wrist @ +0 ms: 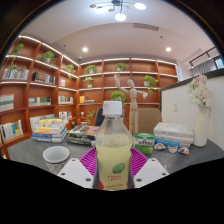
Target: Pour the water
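— Shelves with lit niches line the back wall, and a grey table carries everything. What are the tongs doing?

— The gripper has a clear plastic bottle between its magenta pads. Both pads look pressed on its lower body, so I judge it clamped.

— How will it handle?

— Mostly full of pale liquid, white cap on: fairly heavy, thin-walled, likely to dent and slip. Holding the lower body seems right.

— And around it?

— A white paper cup sits just beside the left finger, near the table's front edge. Stacked books lie beyond it, a white lidded box and a vase of flowers toward the right edge. Nothing blocks the cup.
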A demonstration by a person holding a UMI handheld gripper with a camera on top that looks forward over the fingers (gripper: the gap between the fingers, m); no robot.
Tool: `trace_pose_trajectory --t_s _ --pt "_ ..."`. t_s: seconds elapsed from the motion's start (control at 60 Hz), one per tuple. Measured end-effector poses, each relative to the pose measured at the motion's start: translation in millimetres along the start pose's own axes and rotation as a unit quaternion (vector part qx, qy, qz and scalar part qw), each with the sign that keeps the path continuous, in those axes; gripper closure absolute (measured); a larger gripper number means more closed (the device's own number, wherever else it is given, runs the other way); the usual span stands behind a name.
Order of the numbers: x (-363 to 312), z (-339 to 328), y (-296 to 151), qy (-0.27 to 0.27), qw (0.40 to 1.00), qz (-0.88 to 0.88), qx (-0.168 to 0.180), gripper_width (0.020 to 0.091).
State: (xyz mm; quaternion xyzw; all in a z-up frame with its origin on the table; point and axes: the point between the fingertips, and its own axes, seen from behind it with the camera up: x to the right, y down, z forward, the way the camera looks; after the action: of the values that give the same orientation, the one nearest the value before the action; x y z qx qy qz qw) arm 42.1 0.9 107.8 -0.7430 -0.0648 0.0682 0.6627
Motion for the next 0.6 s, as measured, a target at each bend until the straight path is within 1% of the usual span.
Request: trace_pose_trajectory --t_s 0.067,0.1,0.167,0.217,0.25,0.3,0.333,0.417,0.45,0.6 --pt "0.3 -1.3 -0.3 0.004 1.0 -0.005 0.001 0.0634" --pt "0.0 -2.1 -0.1 0.005 1.0 -0.008 -0.001 0.0612" --pt "1.1 -4.8 4.5 0.009 1.0 -0.008 -0.021 0.0563" --pt "3.8 -9.9 7.5 0.015 0.999 -0.005 -0.034 0.0467" --pt "3.3 -14.9 4.9 0.016 0.999 -0.002 -0.03 0.0429" --pt "4.1 -25.3 1.4 0.021 1.0 0.004 -0.023 0.0419" --pt "4.6 -34.2 1.5 0.027 0.999 0.008 -0.022 0.0397" --pt "3.3 -56.0 1.2 0.036 0.999 0.014 -0.024 0.0318" --pt "3.5 -64.6 1.3 0.042 0.999 0.013 -0.026 0.0308" --pt "12.4 -100.5 -1.2 0.085 0.996 0.008 -0.028 0.0306"
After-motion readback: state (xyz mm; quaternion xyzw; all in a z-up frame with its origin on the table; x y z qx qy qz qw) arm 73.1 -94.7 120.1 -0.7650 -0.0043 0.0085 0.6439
